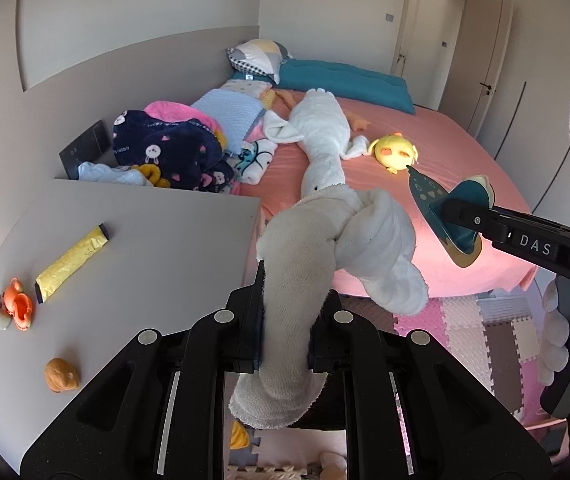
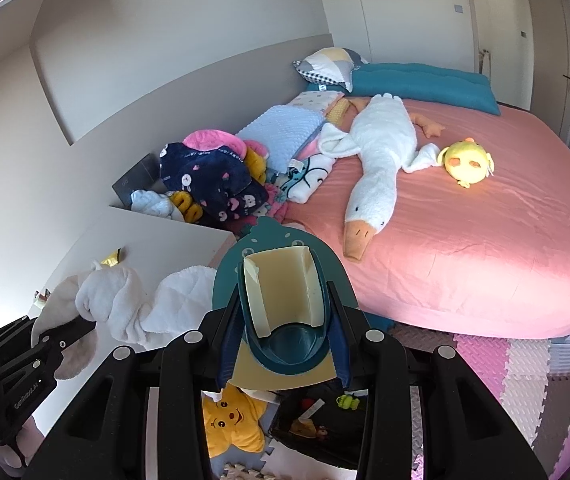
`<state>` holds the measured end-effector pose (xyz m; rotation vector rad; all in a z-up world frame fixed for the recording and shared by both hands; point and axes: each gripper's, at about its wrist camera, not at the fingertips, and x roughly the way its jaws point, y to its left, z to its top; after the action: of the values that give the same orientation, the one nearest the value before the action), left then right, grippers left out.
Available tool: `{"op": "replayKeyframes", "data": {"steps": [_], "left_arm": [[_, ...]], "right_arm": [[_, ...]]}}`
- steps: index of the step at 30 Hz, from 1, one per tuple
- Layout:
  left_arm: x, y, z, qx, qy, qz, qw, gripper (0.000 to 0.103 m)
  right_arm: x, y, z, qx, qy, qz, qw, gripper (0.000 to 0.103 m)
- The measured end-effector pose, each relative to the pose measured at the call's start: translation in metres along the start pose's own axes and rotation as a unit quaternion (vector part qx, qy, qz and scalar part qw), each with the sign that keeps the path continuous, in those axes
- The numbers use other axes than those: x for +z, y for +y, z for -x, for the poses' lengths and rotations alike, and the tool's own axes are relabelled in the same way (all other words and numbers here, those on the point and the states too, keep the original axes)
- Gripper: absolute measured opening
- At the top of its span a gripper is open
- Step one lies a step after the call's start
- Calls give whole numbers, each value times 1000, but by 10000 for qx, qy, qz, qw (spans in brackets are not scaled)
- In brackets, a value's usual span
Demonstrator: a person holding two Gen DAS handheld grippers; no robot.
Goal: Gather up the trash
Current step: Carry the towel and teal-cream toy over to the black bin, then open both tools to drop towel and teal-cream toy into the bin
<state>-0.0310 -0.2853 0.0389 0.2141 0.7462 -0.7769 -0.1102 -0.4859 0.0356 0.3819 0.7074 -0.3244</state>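
My left tool [image 1: 285, 320] clamped tight on a knotted white cloth [image 1: 325, 248] held above the desk [image 1: 145, 240] edge, my right tool [image 2: 285, 344] gripping a teal dustpan [image 2: 285, 300] near the pink bed [image 2: 465, 240], yellow wrapper [image 1: 73, 258] lying on the desk

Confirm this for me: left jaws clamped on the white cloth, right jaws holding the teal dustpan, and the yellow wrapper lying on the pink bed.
One thing is off. The yellow wrapper lies on the grey tabletop, not on the pink bed; the left wrist view shows it. The rest stands: the left gripper clamps the white cloth and the right gripper holds the teal dustpan.
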Motion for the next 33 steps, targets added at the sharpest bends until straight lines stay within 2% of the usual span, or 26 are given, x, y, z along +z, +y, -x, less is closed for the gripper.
{"op": "replayKeyframes", "data": {"steps": [16, 27, 29, 31, 33], "left_arm": [[0, -46, -30, -319, 338, -382, 9982, 14], [7, -54, -53, -411, 533, -495, 9965, 14], [8, -56, -59, -336, 613, -548, 9960, 25], [10, -56, -65, -249, 661, -552, 9960, 78], [10, -56, -64, -248, 559, -593, 9964, 79]], "right_arm": [[-1, -40, -3, -167, 78, -323, 9993, 40], [6, -48, -16, -212, 190, -346, 9990, 41], [10, -47, -20, -233, 285, -332, 9988, 50], [14, -44, -19, -327, 198, -251, 9990, 64], [18, -41, -17, -390, 121, -165, 9990, 66]]}}
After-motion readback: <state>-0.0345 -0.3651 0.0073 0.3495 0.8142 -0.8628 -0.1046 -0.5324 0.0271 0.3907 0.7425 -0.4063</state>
